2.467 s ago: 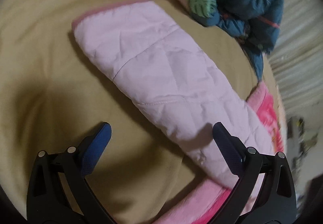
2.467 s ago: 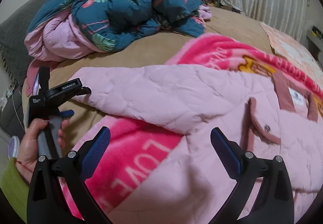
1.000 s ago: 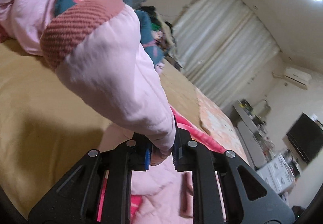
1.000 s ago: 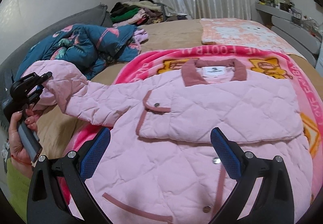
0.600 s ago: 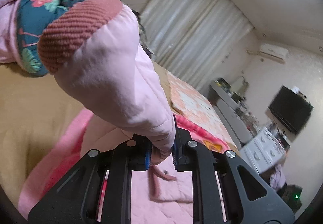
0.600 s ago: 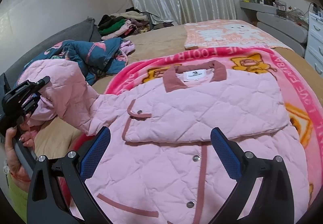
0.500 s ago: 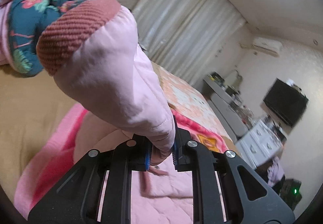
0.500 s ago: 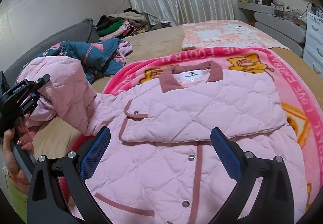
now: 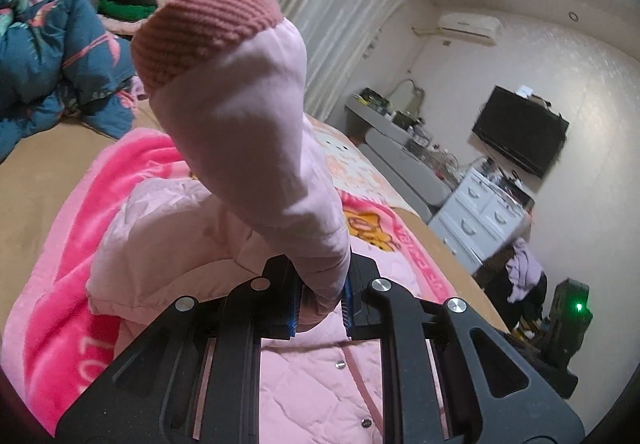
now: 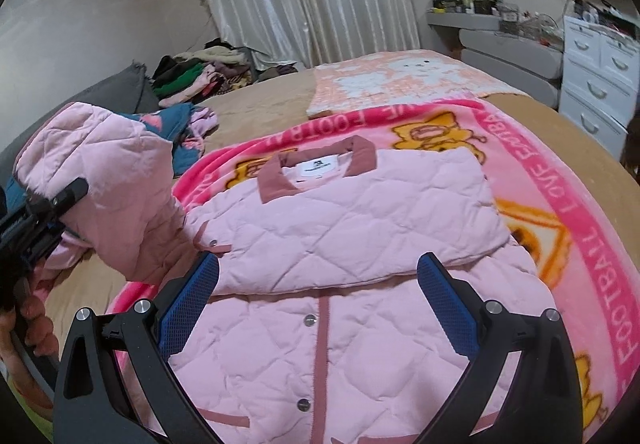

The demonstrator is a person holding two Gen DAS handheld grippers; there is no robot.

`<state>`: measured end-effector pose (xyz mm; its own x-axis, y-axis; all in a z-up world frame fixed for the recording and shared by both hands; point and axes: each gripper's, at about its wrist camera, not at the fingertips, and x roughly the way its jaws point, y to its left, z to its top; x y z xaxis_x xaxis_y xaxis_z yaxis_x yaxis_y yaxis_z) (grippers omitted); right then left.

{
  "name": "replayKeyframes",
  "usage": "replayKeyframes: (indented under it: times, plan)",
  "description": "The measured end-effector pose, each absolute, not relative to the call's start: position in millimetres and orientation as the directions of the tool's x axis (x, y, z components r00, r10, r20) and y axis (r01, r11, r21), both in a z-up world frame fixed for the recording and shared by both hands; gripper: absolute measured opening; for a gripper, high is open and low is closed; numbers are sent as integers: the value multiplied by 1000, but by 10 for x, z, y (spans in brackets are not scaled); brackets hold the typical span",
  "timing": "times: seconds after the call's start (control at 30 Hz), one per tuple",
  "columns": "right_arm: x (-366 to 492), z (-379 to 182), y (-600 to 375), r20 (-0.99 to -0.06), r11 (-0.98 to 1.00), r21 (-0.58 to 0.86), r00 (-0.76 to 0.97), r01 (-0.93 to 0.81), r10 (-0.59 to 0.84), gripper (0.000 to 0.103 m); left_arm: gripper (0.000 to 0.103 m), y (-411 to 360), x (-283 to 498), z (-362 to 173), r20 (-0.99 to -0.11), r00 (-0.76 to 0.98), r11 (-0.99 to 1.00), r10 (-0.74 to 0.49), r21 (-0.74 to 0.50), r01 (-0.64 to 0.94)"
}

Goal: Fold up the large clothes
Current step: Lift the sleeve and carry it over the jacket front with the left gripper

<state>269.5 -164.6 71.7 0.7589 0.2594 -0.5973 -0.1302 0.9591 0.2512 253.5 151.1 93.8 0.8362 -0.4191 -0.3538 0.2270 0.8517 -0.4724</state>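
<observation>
Jacket [image 10: 352,244]: quilted pale-pink fabric stitched in diamonds, with a dusty-rose collar [image 10: 316,167], a rose front strip and metal snaps. We see it lying front-up on the blanket [image 10: 568,203], a fluffy hot-pink fleece with printed letters and yellow cartoon figures, which covers part of the tan bed [image 10: 256,103]. One sleeve lies folded flat across the chest of the jacket as a broad rectangle. The other sleeve [image 9: 256,131] is raised off the blanket at the jacket's side; it ends in a ribbed knit cuff [image 9: 200,27] of rose colour. Our left gripper [image 9: 320,308] has its jaws closed on this sleeve, pinching the soft padding below the cuff. Our right gripper [image 10: 316,304] hangs above the lower front of the jacket, its blue textured pads [image 10: 444,308] spread wide and holding nothing. A crumpled teal printed quilt [image 9: 52,55] sits beyond the jacket, near the bed's edge.
</observation>
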Motion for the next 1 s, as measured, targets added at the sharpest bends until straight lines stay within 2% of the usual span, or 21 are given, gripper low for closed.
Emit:
replayKeyframes:
  times: [0.43,1.0]
  plan:
    - [2606,762,-2122,-589,971,236,789,-40,176,99,9,1117,2589,756,-464,709,842,-532,-380,383]
    - [2501,622,-2670,-613,956,279,783,94,102,99,16,396,2728,116,-648,537,832,-540,-315,456]
